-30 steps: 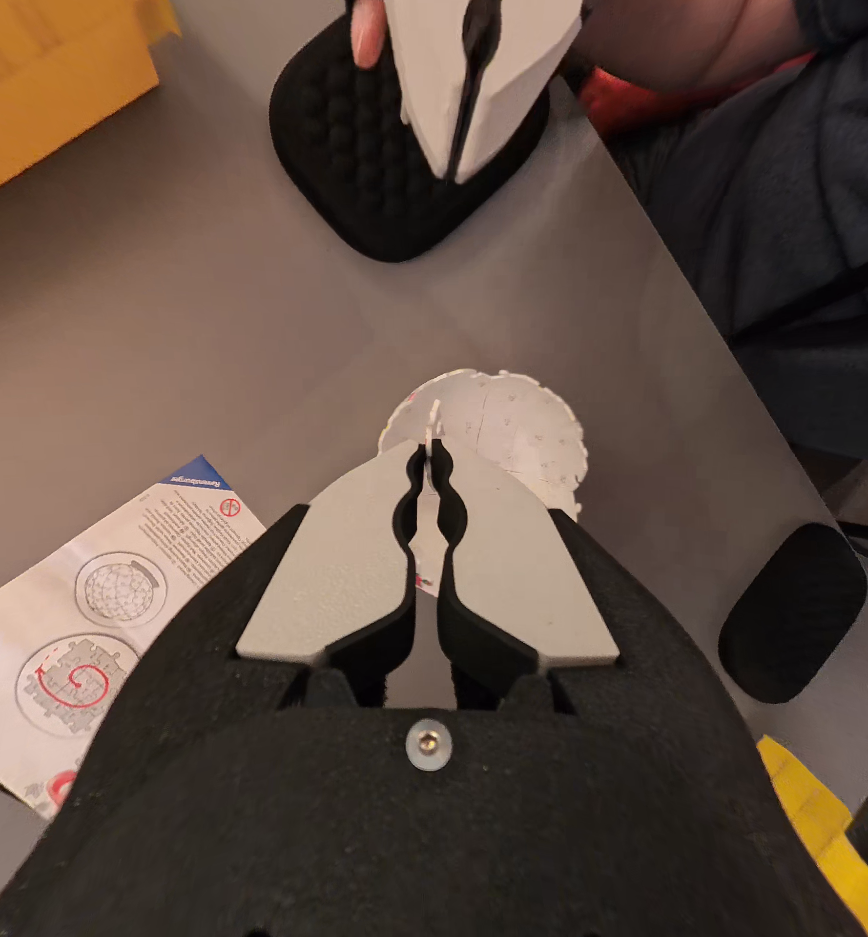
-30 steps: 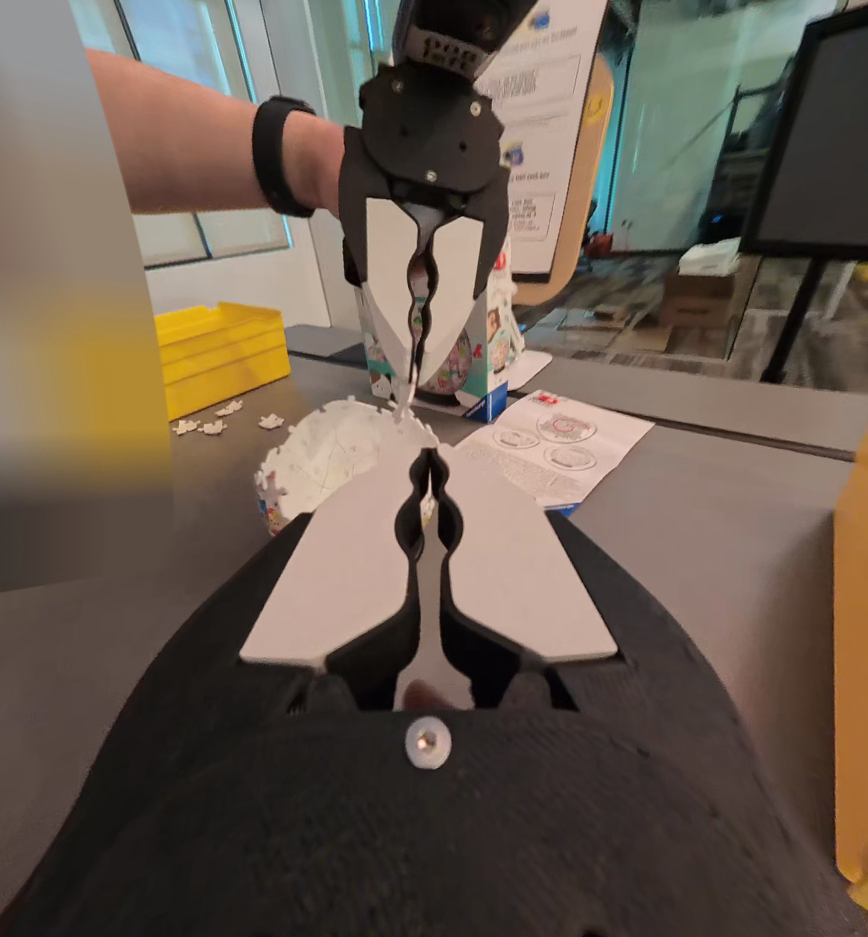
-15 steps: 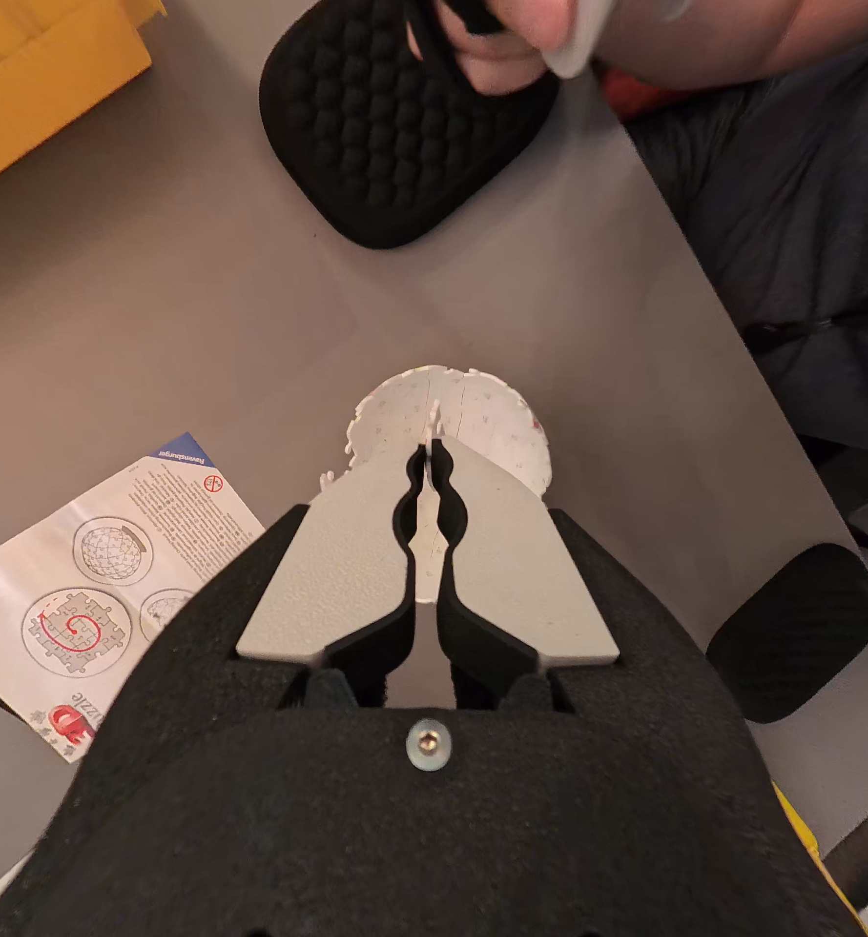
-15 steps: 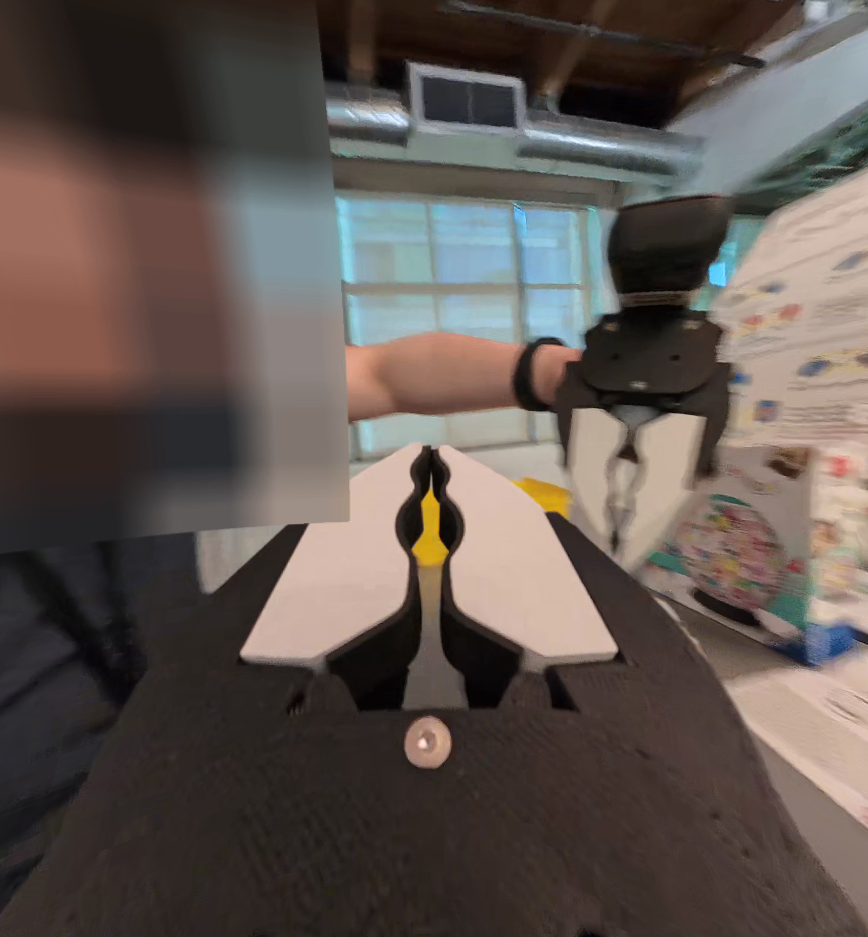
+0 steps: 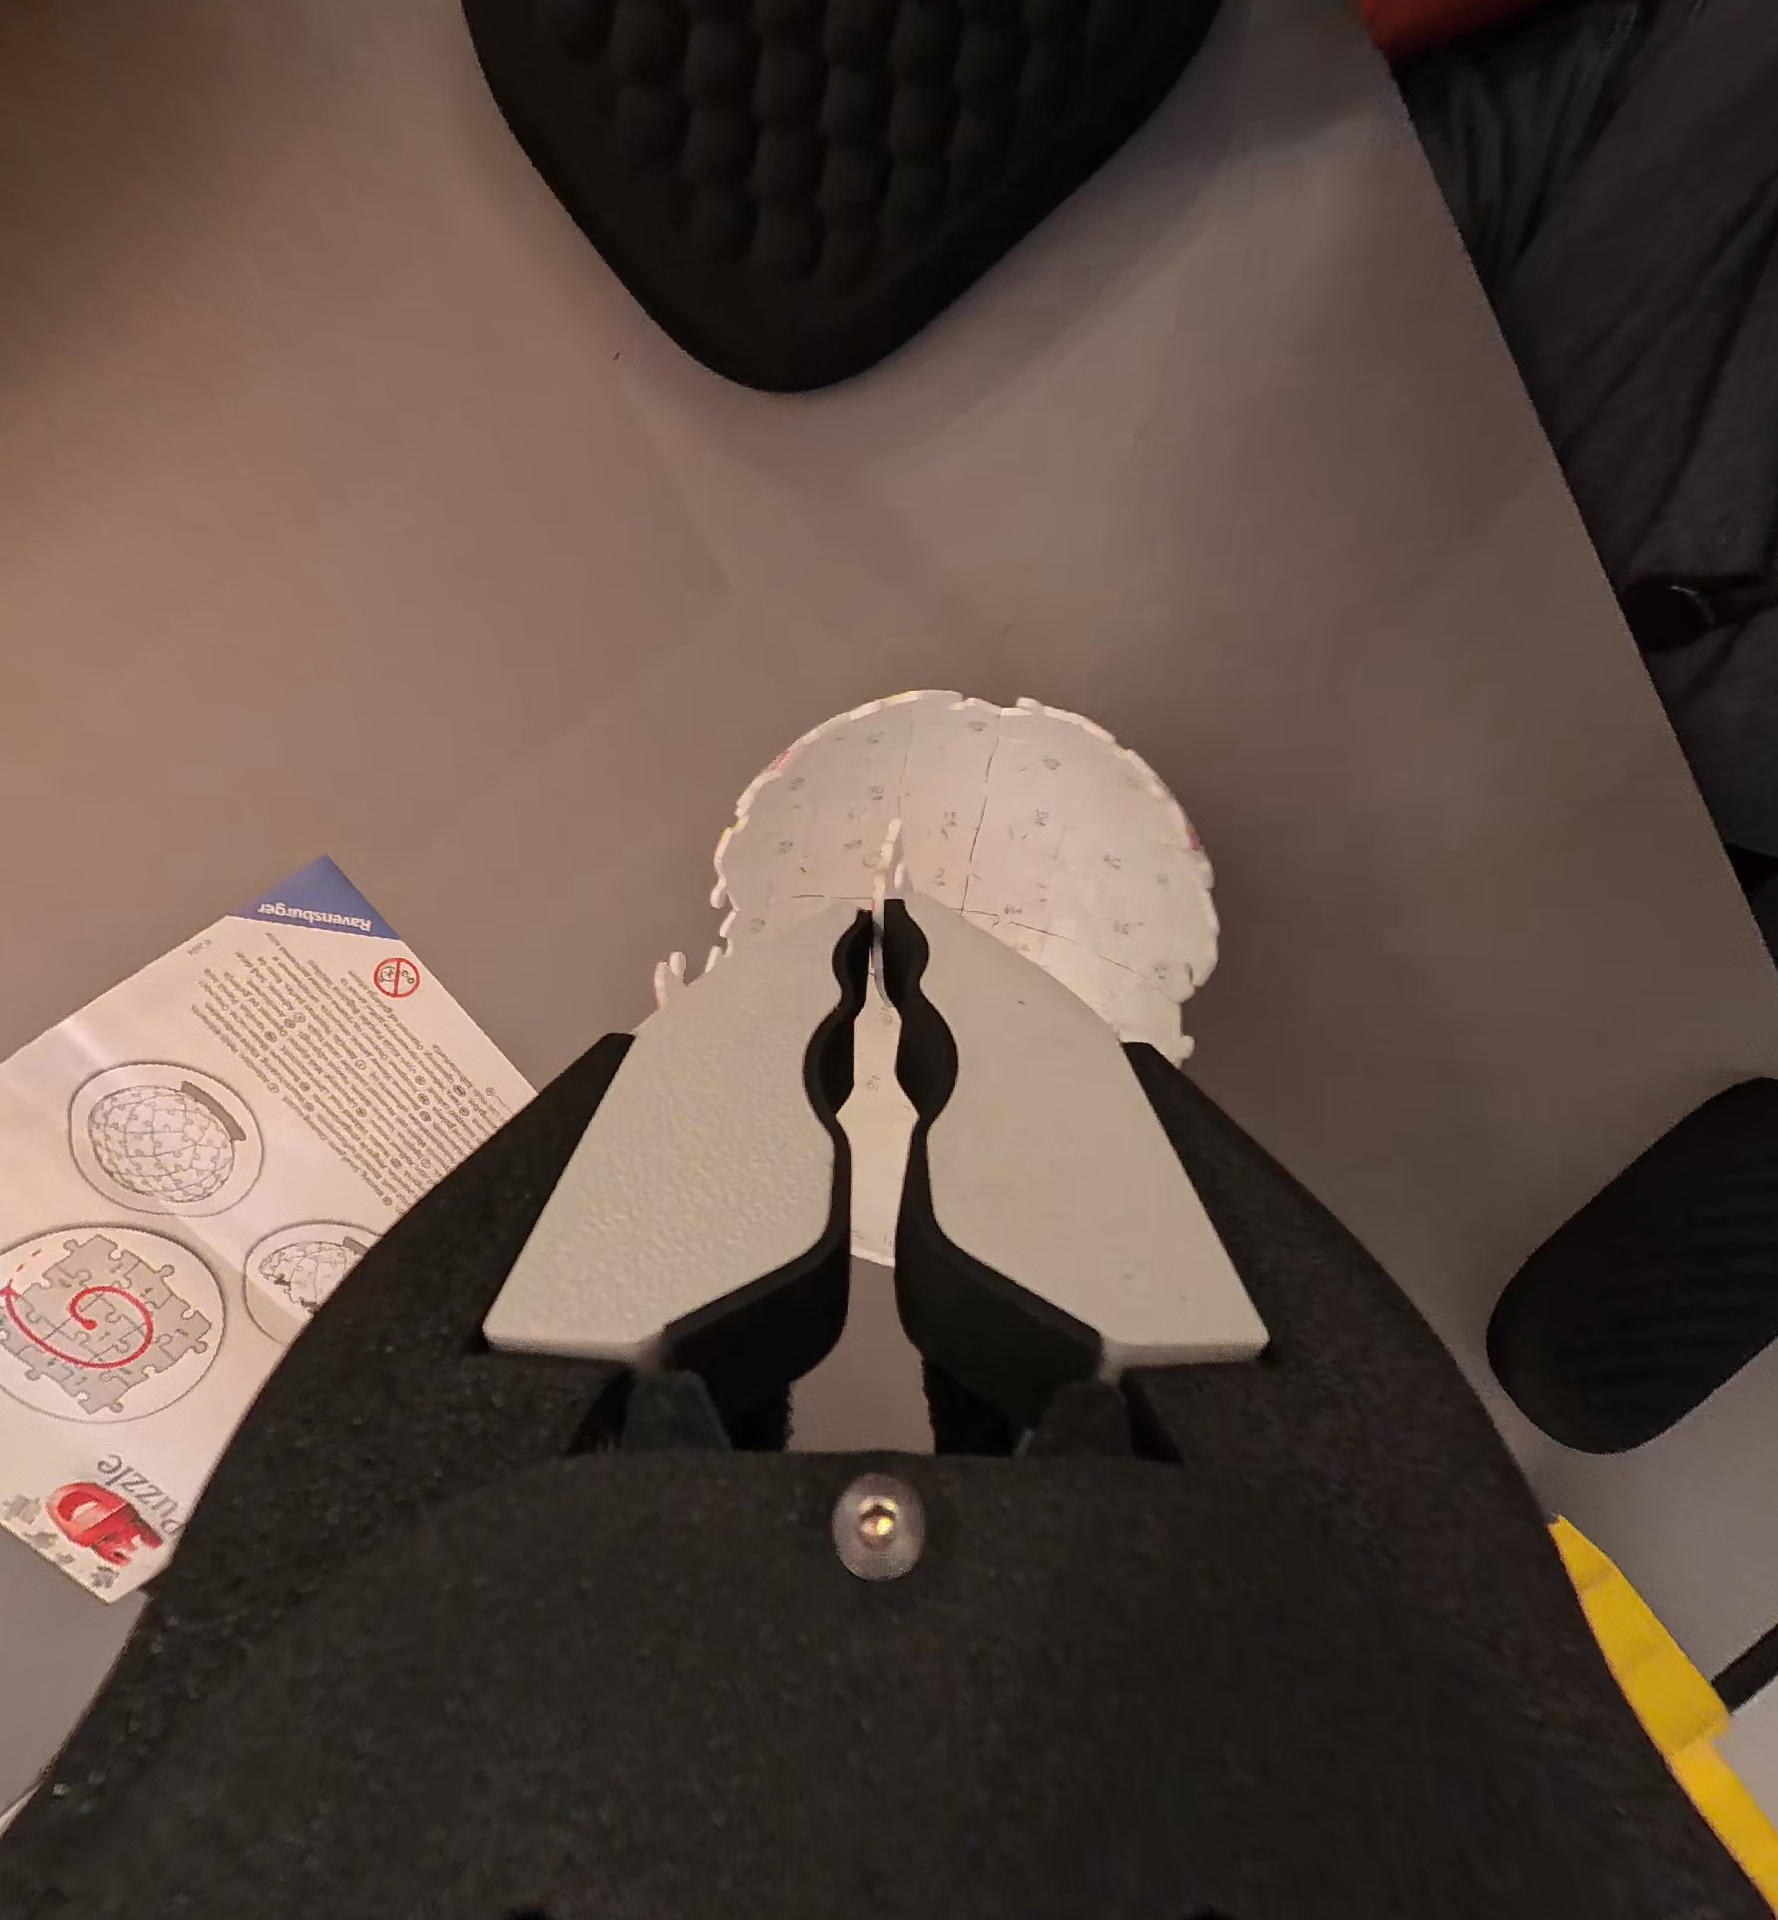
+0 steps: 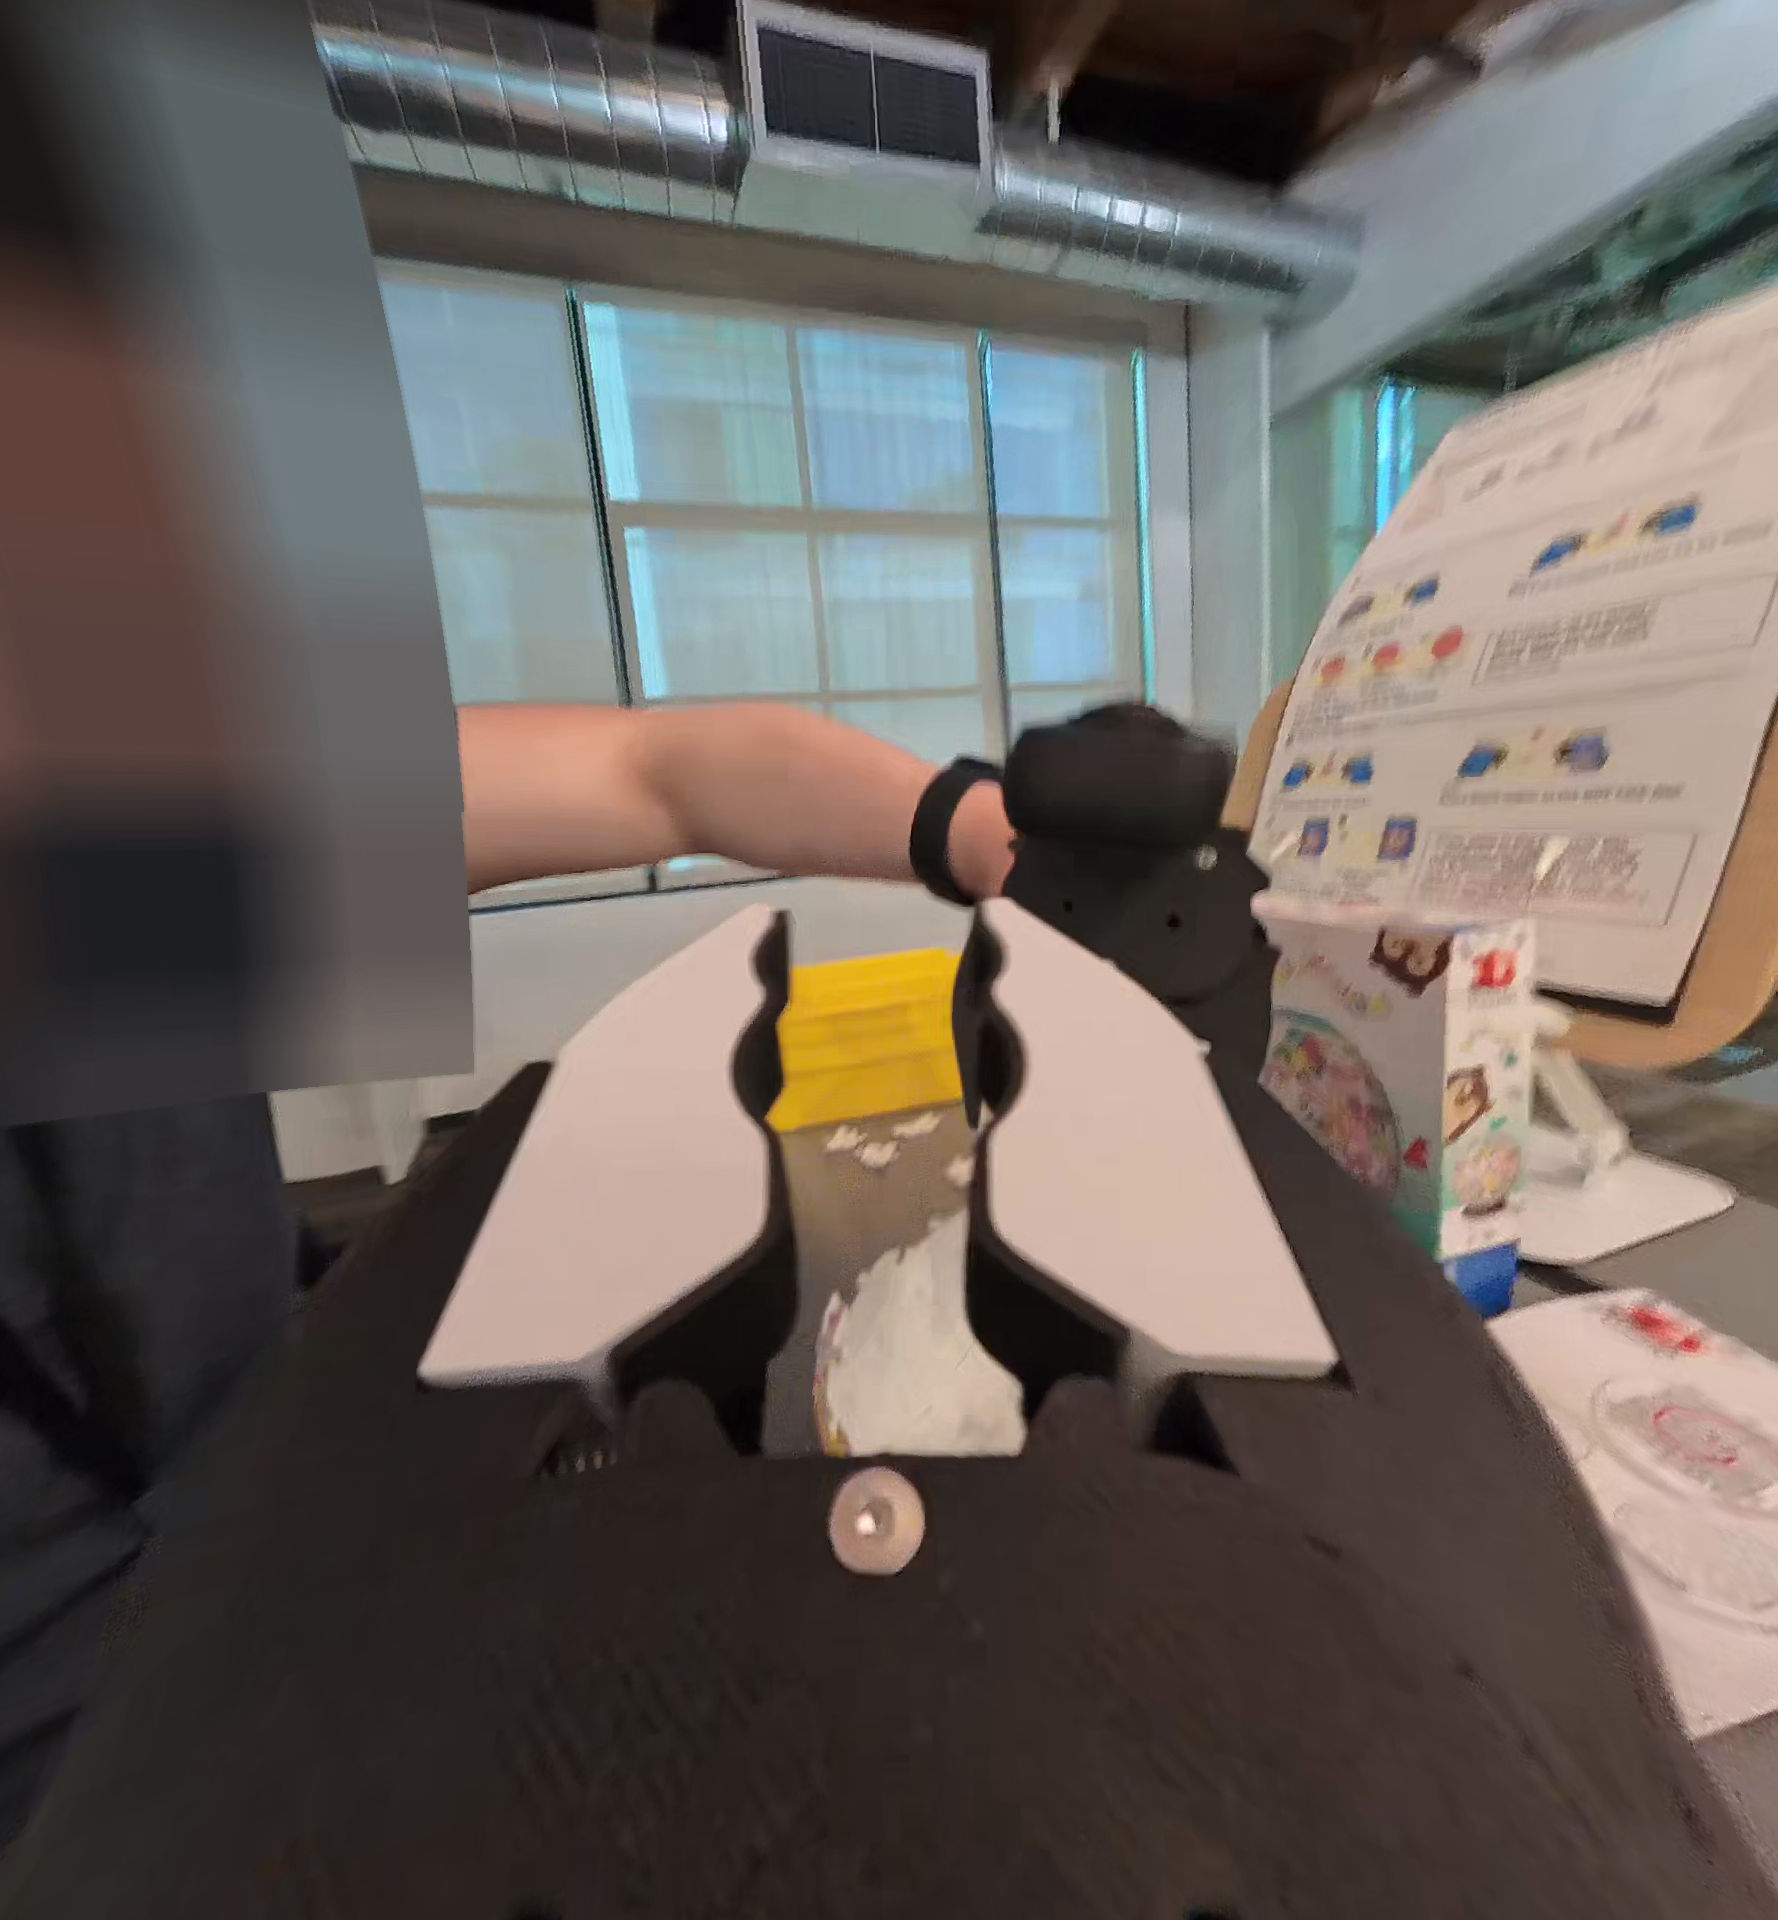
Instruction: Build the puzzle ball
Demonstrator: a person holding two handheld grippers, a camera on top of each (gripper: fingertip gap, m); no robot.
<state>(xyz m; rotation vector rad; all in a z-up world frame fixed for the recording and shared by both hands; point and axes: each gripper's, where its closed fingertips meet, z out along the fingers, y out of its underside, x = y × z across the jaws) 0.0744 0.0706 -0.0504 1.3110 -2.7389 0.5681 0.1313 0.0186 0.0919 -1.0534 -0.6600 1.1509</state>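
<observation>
The left gripper point(image 5: 877, 914) is clenched on the thin upright edge of a white half shell point(image 5: 1020, 831), the part-built puzzle ball, which sits on the grey table point(image 5: 345, 571). The shell's inner side faces the camera, with small printed marks on the pieces. The right gripper point(image 6: 874, 925) is released, jaws well apart and holding nothing, raised above the table and aimed toward the room. The view between its jaws is blurred.

Seen from the right gripper, loose pieces point(image 6: 880, 1143) lie beyond the shell, in front of a yellow tray point(image 6: 864, 1029). A leaflet point(image 5: 189, 1195) with diagrams lies just left of the shell in the left view. A black pad point(image 5: 843, 156) lies beyond the shell, well apart from it. The puzzle box point(image 6: 1404, 1101) stands behind the shell, to the right, with a printed board point(image 6: 1550, 707) behind it.

The step in hand is probably fetching the next piece. To do it well, keep the left grip steady so the shell does not flex. Take one loose piece by its edge, then press it in along the open rim.

The leaflet, box and board carry print, and the box bears a maker's logo; the board's text is too blurred to read.
</observation>
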